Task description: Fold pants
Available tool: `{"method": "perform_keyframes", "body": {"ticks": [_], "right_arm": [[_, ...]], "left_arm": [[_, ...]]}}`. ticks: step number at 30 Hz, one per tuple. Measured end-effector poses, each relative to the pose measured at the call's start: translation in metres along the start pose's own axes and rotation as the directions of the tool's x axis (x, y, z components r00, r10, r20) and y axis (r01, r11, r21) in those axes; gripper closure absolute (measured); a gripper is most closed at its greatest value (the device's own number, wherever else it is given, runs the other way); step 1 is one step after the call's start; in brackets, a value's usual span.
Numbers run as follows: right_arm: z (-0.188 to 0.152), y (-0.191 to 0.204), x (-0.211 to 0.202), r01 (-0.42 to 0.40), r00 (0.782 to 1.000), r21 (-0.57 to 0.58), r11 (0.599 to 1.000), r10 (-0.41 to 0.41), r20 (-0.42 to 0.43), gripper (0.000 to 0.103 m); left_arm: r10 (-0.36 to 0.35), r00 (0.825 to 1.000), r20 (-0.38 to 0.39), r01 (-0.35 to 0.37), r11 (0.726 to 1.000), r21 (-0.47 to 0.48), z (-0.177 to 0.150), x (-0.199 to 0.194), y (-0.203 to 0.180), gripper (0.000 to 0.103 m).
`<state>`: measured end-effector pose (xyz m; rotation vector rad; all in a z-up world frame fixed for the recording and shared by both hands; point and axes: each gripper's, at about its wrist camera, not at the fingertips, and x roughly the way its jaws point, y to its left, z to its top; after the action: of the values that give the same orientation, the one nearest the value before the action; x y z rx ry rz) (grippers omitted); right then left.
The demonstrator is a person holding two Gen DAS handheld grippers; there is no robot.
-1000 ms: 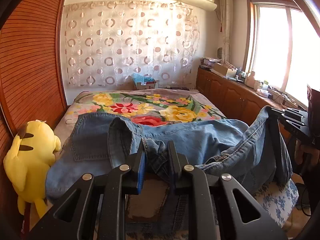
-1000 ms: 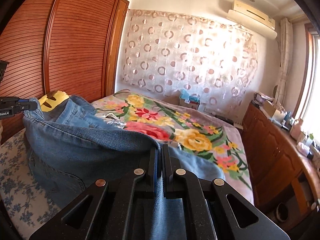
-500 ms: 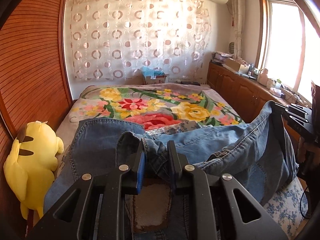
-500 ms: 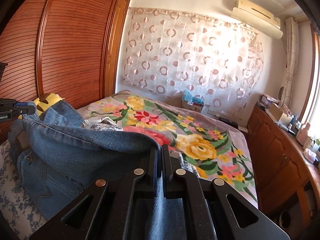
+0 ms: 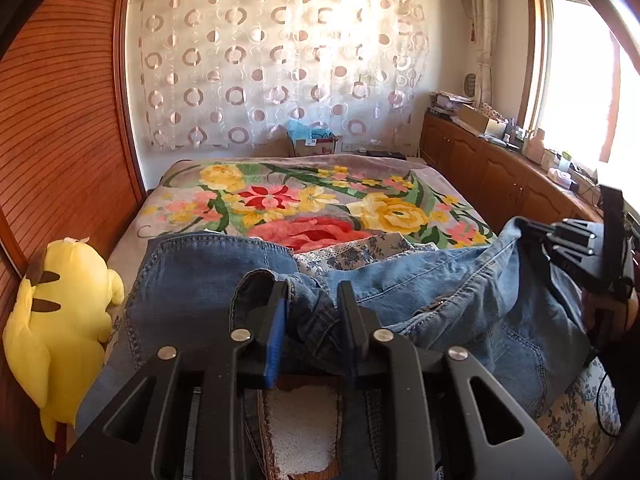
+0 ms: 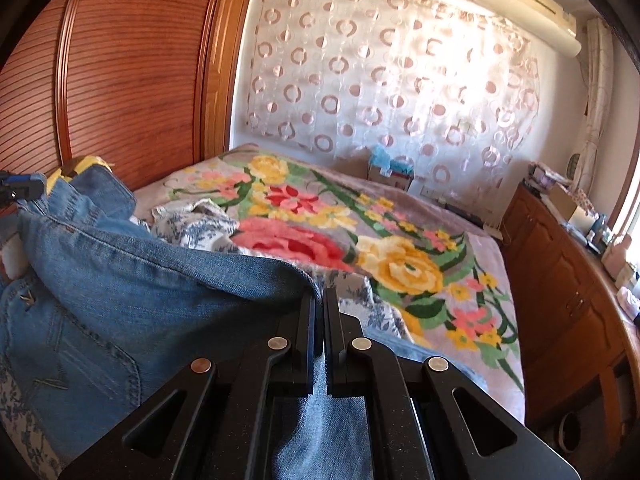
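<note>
- Where floral blanket (image 5: pixel 304 204) covers the far part: bed (image 6: pixel 472 240), largest item, set between slatted wooden wardrobe (image 5: pixel 60 120) on one side and low wooden cabinets (image 5: pixel 500 176) on the other.
- Ringed sheer curtain (image 5: pixel 276 68) across the back wall, cardboard box (image 5: pixel 312 144) at its foot.
- Blue denim pants (image 5: pixel 192 292), lifted over the near part of the bed, stretched between both grippers, middle sagging onto a blue-flowered sheet (image 6: pixel 204 224).
- Yellow plush toy (image 5: pixel 60 312), upright against the wardrobe, just beside the pants.
- Left gripper (image 5: pixel 310 316): clamped on a bunched fold of the pants, denim filling the gap between the fingers.
- Right gripper (image 6: pixel 319 328): fingers nearly together, pinching a thin edge of the pants; seen also at the right edge of the left wrist view, denim hanging from it.
</note>
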<state>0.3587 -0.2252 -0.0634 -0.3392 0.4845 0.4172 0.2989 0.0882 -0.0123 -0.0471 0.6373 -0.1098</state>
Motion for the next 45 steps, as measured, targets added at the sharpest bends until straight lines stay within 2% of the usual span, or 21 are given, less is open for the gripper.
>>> {"method": "perform_keyframes", "body": {"ticks": [6, 10, 18, 24, 25, 34, 40, 45], "right_arm": [[0.015, -0.002, 0.002, -0.002, 1.000, -0.003, 1.000, 0.001, -0.026, 0.100], [0.018, -0.003, 0.010, 0.006, 0.999, -0.009, 1.000, -0.006, -0.042, 0.100], [0.022, -0.008, 0.021, -0.008, 0.997, 0.024, 1.000, 0.009, -0.078, 0.100], [0.024, -0.016, 0.009, -0.017, 0.997, 0.068, 0.998, 0.022, -0.077, 0.074], [0.023, -0.018, 0.005, -0.018, 0.997, 0.076, 0.997, 0.024, -0.076, 0.073], [-0.004, -0.024, -0.047, -0.052, 0.996, 0.112, 0.992, 0.061, -0.072, 0.072], [-0.040, -0.030, -0.078, -0.051, 0.989, 0.149, 0.988, 0.071, -0.132, 0.072], [-0.066, -0.037, -0.099, -0.012, 0.981, 0.192, 0.981, 0.049, -0.190, 0.072]], "left_arm": [[0.015, 1.000, 0.011, -0.015, 1.000, -0.008, 0.001, -0.006, 0.003, 0.064], [0.021, 0.999, 0.036, -0.020, 1.000, -0.020, 0.003, -0.016, 0.008, 0.051], [0.025, 0.999, 0.025, -0.025, 1.000, 0.008, -0.001, -0.019, 0.005, 0.051], [-0.005, 1.000, 0.012, 0.005, 0.999, 0.037, -0.007, -0.017, -0.009, 0.051], [-0.013, 1.000, 0.013, 0.012, 0.999, 0.046, -0.007, -0.017, -0.013, 0.051], [-0.118, 0.993, -0.009, 0.119, 0.988, 0.102, -0.008, -0.012, -0.056, 0.051], [-0.192, 0.980, -0.050, 0.197, 0.970, 0.143, -0.022, 0.004, -0.088, 0.051], [-0.202, 0.975, -0.094, 0.216, 0.961, 0.174, -0.040, 0.019, -0.097, 0.051]]}}
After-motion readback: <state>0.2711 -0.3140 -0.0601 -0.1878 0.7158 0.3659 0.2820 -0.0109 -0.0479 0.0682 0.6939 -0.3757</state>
